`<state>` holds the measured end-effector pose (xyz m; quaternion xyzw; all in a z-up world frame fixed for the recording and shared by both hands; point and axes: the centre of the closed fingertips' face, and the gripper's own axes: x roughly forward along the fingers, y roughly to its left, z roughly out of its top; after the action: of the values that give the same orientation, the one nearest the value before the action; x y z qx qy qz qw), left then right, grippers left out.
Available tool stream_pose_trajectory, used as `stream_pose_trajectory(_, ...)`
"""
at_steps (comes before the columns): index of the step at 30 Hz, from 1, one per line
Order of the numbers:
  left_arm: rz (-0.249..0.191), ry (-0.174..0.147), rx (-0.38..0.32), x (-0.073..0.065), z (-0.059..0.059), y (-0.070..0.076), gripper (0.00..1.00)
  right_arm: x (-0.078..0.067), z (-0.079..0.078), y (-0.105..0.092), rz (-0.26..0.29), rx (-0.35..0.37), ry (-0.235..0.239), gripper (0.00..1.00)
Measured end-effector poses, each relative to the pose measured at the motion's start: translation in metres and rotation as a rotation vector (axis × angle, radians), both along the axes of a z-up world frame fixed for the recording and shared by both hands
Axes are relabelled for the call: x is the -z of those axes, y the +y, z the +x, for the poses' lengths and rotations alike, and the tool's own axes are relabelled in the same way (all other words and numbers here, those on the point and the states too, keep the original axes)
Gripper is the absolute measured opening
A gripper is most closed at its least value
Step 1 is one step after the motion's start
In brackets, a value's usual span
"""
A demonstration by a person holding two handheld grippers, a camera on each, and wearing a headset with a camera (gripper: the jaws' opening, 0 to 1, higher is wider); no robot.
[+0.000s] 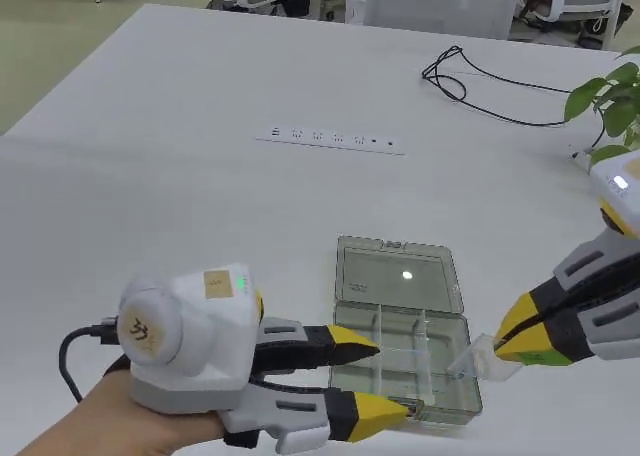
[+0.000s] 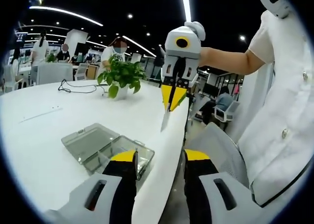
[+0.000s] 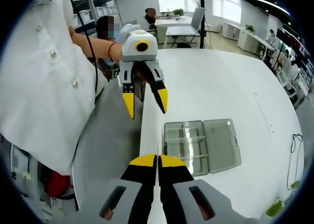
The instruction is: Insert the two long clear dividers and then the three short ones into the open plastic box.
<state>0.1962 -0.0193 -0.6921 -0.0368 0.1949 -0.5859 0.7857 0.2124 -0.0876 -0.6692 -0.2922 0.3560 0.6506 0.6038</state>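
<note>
The open clear plastic box [image 1: 452, 396] lies near the table's front edge, its lid [image 1: 395, 276] flat behind the base; clear dividers stand inside the base. My right gripper [image 1: 508, 342] hovers just right of the box, shut on a small clear divider [image 1: 480, 360] that sticks out toward the base. In the right gripper view the divider [image 3: 158, 148] shows edge-on between the closed jaws, short of the box [image 3: 201, 145]. My left gripper [image 1: 375, 378] is open at the box's left side, holding nothing. From the left gripper view, the right gripper [image 2: 172, 97] hangs above the box [image 2: 108, 148].
A white power strip [image 1: 330, 138] lies mid-table. A black cable [image 1: 480, 86] loops at the back right beside a potted plant [image 1: 605, 106]. The table edge [image 3: 142, 135] runs close under both grippers. Office chairs stand beyond the far edge.
</note>
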Motion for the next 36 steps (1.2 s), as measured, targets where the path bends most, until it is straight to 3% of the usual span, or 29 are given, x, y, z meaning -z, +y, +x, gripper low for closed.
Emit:
stream_pose_trajectory(16, 0.053, 0.020, -0.063, 0.020, 0.012, 0.023, 0.59, 0.046, 0.035, -0.010, -0.110, 0.013, -0.089, 0.02)
stream_pose_trajectory(25, 0.069, 0.040, -0.074, 0.028, 0.016, 0.029, 0.71, 0.074, 0.049, -0.012, -0.149, -0.004, -0.105, 0.02)
stream_pose_trajectory(28, 0.066, 0.021, -0.084, 0.028, 0.019, 0.030, 0.77, 0.081, 0.051, -0.011, -0.154, -0.005, -0.107, 0.02)
stream_pose_trajectory(31, 0.065, 0.035, -0.084, 0.030, 0.019, 0.030, 0.79, 0.095, 0.056, -0.013, -0.162, -0.004, -0.101, 0.02)
stream_pose_trajectory(36, 0.065, 0.042, -0.082, 0.032, 0.019, 0.031, 0.80, 0.097, 0.057, -0.012, -0.164, -0.001, -0.094, 0.02)
